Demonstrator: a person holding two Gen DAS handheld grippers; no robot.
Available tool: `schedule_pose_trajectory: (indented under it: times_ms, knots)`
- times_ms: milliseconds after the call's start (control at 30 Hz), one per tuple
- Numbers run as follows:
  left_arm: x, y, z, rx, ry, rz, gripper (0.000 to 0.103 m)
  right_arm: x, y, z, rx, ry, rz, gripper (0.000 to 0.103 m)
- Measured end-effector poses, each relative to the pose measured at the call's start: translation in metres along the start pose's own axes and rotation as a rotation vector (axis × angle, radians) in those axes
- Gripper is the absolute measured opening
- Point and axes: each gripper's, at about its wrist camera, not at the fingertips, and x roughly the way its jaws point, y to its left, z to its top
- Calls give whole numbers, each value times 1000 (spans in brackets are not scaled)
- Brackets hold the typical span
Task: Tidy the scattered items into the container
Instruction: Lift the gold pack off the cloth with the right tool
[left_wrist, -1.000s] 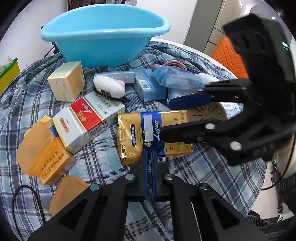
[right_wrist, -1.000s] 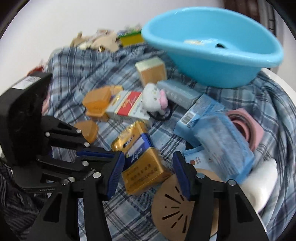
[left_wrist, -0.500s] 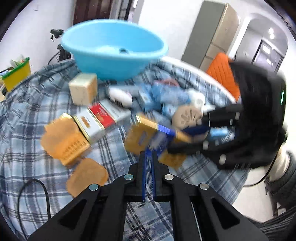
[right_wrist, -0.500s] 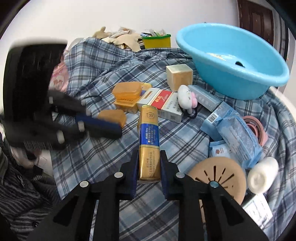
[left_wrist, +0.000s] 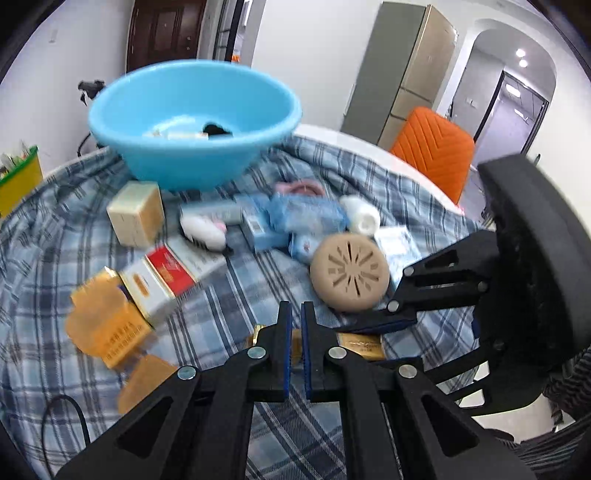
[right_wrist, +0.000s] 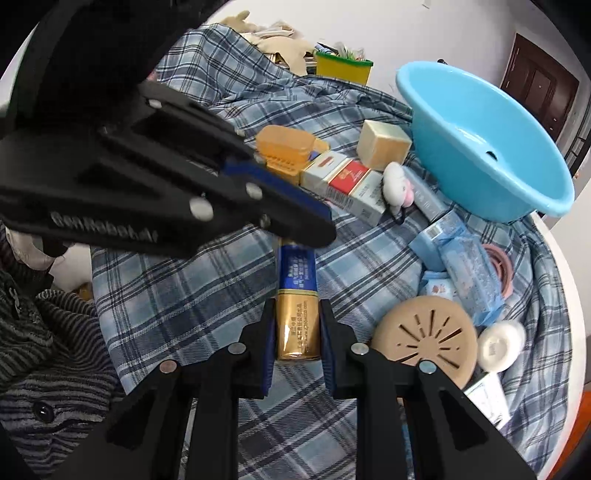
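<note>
My right gripper (right_wrist: 296, 310) is shut on a gold and blue carton (right_wrist: 297, 266), gripping its gold end so that it points away from me above the plaid cloth. In the left wrist view the same right gripper (left_wrist: 369, 343) comes in from the right, and the carton (left_wrist: 360, 343) shows just behind my left fingers. My left gripper (left_wrist: 294, 310) is shut with nothing in it, and its tips (right_wrist: 317, 225) hover over the carton's far end. The light blue basin (left_wrist: 192, 155) stands at the back with a few small things inside.
Scattered on the cloth are a red and white carton (left_wrist: 166, 273), orange boxes (left_wrist: 107, 325), a beige cube box (left_wrist: 136, 214), a white plush (left_wrist: 203, 229), blue packs (left_wrist: 306, 218), a white bottle (left_wrist: 362, 218) and a round beige disc (left_wrist: 349, 273). A striped sleeve (right_wrist: 29, 332) is at the left.
The right jaws closed on the gold and blue carton, turned it end-on and carried it off its spot toward the near edge. The left gripper rose, still shut.
</note>
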Motion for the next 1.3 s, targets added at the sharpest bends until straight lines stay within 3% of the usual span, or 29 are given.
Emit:
schedule_pose_trajectory:
  times_ms: [567, 800, 1033, 1200, 1300]
  knots:
    - [-2, 10, -14, -23, 5, 1, 5, 18, -1, -19, 191, -98, 143, 21]
    - [-6, 14, -17, -36, -2, 12, 5, 9, -7, -30, 287, -210, 183, 21]
    - [-22, 19, -11, -60, -62, 3, 6, 0, -18, -33, 401, -293, 284, 18]
    - [-29, 15, -3, -39, -71, -31, 6, -9, -22, -31, 406, -296, 276, 18]
    - [-28, 15, -3, -45, -77, 15, 6, -13, -29, -34, 455, -307, 297, 18]
